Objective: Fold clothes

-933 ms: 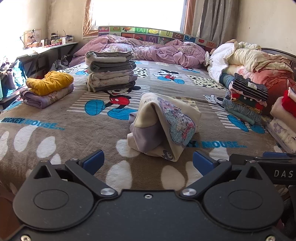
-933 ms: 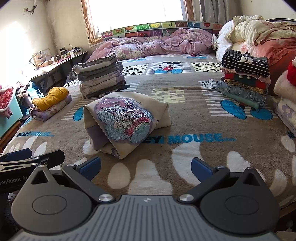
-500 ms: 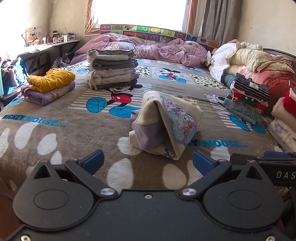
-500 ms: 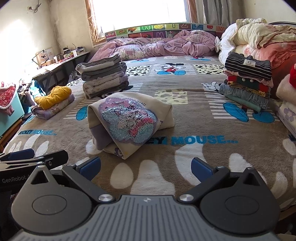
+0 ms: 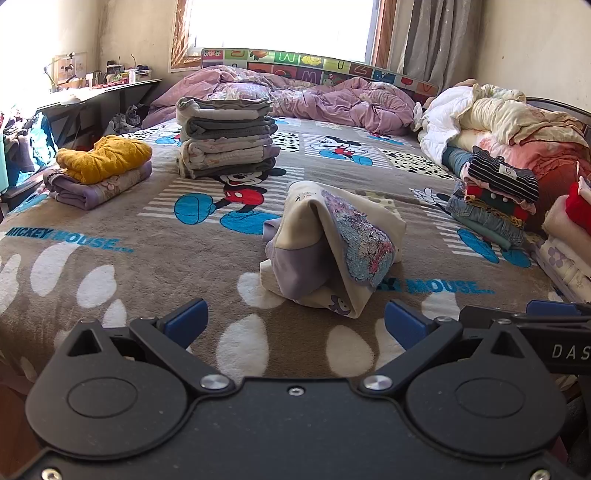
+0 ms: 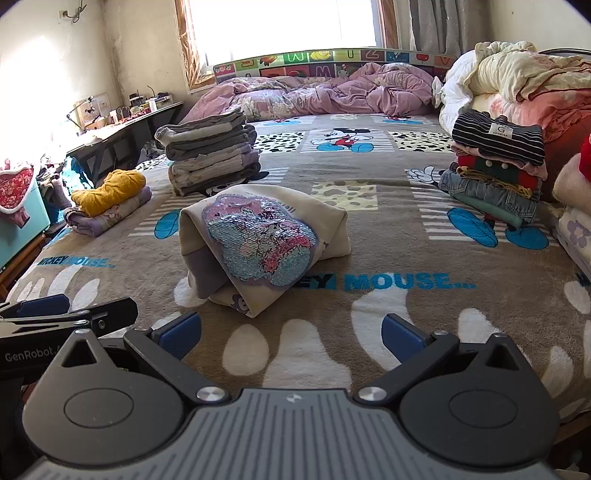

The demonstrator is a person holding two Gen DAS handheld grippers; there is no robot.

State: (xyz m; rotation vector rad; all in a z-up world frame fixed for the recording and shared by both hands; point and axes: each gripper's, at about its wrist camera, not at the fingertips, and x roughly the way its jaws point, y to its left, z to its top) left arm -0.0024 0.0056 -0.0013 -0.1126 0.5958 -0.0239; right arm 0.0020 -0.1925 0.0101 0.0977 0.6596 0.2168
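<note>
- Both your claws, left claw (image 5: 294,321) and right claw (image 6: 291,334), spread wide, holding nothing.
- Sweatshirt (image 6: 258,240) sits mid-bed (image 6: 424,332), loosely bundled, well ahead.
- Next, probably: reach in, flatten, finish fold.

I am working in a lived-in home bedroom: a wide bed (image 6: 424,325) spread with a brown Mickey Mouse blanket (image 5: 122,236) fills both views, with a rumpled purple duvet (image 5: 314,98) heaped against an alphabet-patterned headboard (image 6: 332,59) beneath a sunlit window (image 6: 280,26) and grey curtains (image 5: 439,40). Stacks of folded clothes (image 5: 225,136) and piled quilts (image 6: 517,74) rest on the bed, and a cluttered desk (image 5: 96,92) stands along the wall beside it.
</note>
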